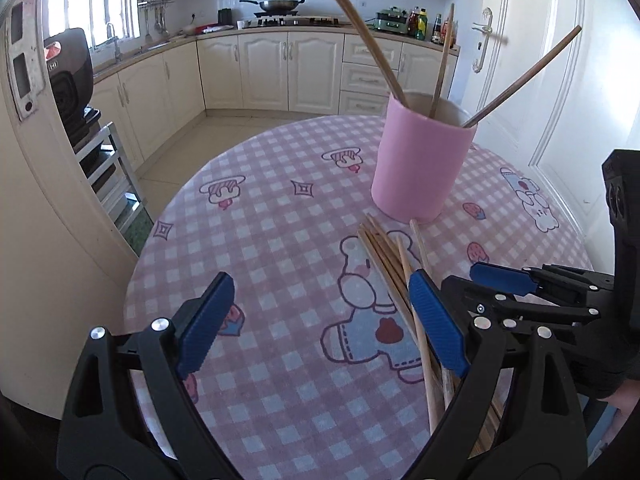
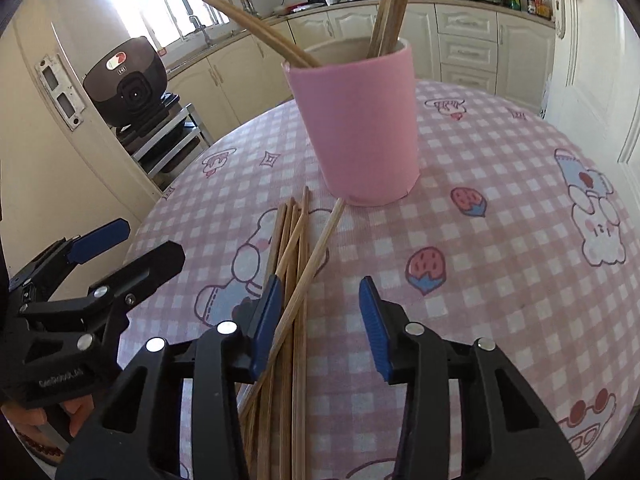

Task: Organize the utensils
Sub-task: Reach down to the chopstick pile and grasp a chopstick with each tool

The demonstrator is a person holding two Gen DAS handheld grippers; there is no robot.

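Observation:
A pink cup stands on the round table with several wooden chopsticks leaning out of it. A loose bundle of chopsticks lies on the checked cloth in front of the cup. My right gripper is low over the bundle's near half. Its jaws stand apart with the sticks between them, close to the left pad, not pinched. My left gripper is wide open just left of the bundle with nothing in it; its right pad sits beside the sticks.
The table's edge curves off to the left and far side. A black appliance sits on a metal rack left of the table. Cream kitchen cabinets line the back, and a white door stands at the right.

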